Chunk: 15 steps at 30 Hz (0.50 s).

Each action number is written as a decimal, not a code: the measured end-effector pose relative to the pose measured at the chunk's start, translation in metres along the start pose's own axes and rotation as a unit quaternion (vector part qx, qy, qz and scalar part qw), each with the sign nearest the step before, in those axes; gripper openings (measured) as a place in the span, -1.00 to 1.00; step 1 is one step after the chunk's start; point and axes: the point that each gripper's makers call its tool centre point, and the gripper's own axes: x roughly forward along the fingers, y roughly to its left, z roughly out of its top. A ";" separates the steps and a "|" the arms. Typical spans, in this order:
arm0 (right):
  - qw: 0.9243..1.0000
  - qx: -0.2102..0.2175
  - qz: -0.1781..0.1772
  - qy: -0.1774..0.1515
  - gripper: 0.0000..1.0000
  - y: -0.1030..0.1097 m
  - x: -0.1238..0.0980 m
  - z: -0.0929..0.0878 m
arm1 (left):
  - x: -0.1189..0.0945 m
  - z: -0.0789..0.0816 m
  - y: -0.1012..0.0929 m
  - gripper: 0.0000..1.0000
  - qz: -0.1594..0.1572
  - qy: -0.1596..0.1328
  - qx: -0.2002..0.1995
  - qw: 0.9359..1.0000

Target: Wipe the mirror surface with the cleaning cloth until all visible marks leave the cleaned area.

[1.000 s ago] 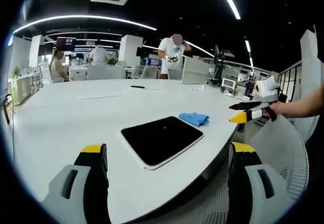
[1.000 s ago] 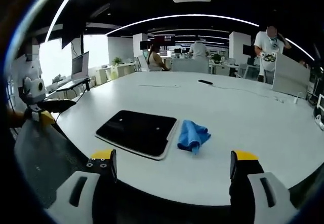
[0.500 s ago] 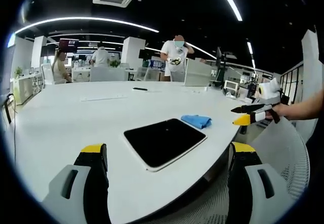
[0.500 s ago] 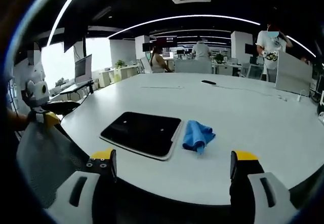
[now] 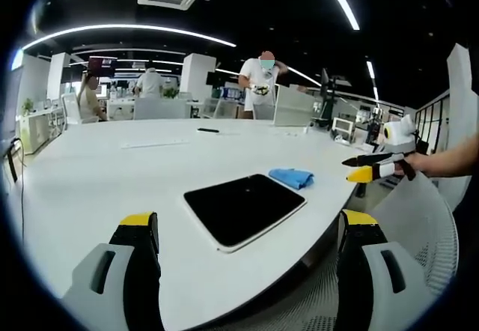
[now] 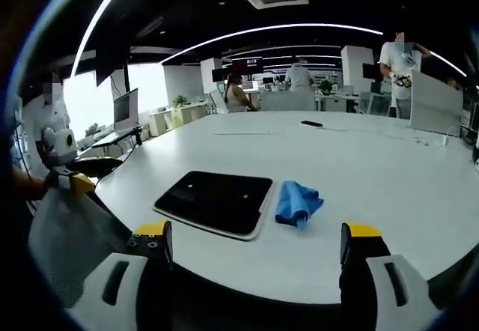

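Nothing of the wiping had begun, by the look of it. The mirror [image 6: 215, 201], a dark rounded rectangle with a pale rim, lay flat on the white surface [image 6: 359, 159] near its curved front edge, and the blue cleaning cloth [image 6: 298, 201] sat crumpled just beside the mirror's right-hand edge in the right gripper view, at about three o'clock of it. In the left gripper view the same mirror [image 5: 244, 206] lay ahead, with the cloth [image 5: 291, 177] beyond its far corner, toward one o'clock.

The right gripper [image 6: 254, 245] stood with its jaws wide apart and nothing between them, short of the surface's edge, the cloth ahead at roughly twelve o'clock. The left gripper [image 5: 250, 230] was likewise spread wide and empty, off the near rim of the surface. The right gripper [image 5: 367, 171] also came into the left gripper view at three o'clock, held by a hand [image 5: 420, 163].

A small pale speck showed on the dark glass in both views; whether it was a mark or a reflection I could not tell. Everything was left to do: picking up the cloth, then wiping the whole mirror.
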 end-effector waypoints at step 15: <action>1.000 0.003 0.004 -0.003 0.84 0.001 0.000 0.001 | 0.000 0.001 0.000 0.98 -0.001 -0.002 0.000 1.000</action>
